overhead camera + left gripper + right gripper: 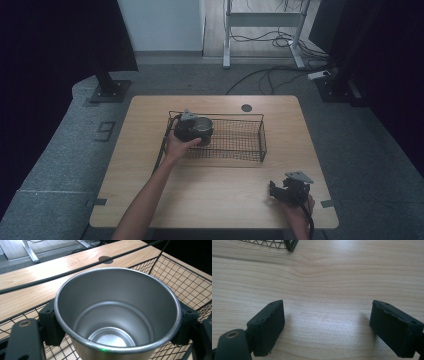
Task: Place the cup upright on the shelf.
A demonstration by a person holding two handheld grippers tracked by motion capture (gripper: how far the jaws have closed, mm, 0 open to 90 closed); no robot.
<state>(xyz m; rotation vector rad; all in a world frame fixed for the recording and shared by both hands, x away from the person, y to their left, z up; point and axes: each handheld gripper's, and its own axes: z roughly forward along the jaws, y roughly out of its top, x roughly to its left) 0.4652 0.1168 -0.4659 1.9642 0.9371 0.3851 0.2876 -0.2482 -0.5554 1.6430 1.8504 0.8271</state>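
Note:
A shiny metal cup (117, 312) stands upright between the jaws of my left gripper (117, 327), which is shut on its sides. In the high view the cup (202, 124) sits at the left end of a black wire basket (250, 145), and my left gripper (192, 131) holds it over the basket's mesh floor. My right gripper (281, 190) rests low near the table's front right corner. In the right gripper view its jaws stand wide apart over bare wood, and the right gripper (327, 326) holds nothing.
The wire basket sits mid-table on a light wooden table (150, 190); its corner (291, 245) shows at the top of the right gripper view. A round cable hole (246, 107) lies behind the basket. Dark curtains, a desk frame (262, 22) and floor cables lie beyond.

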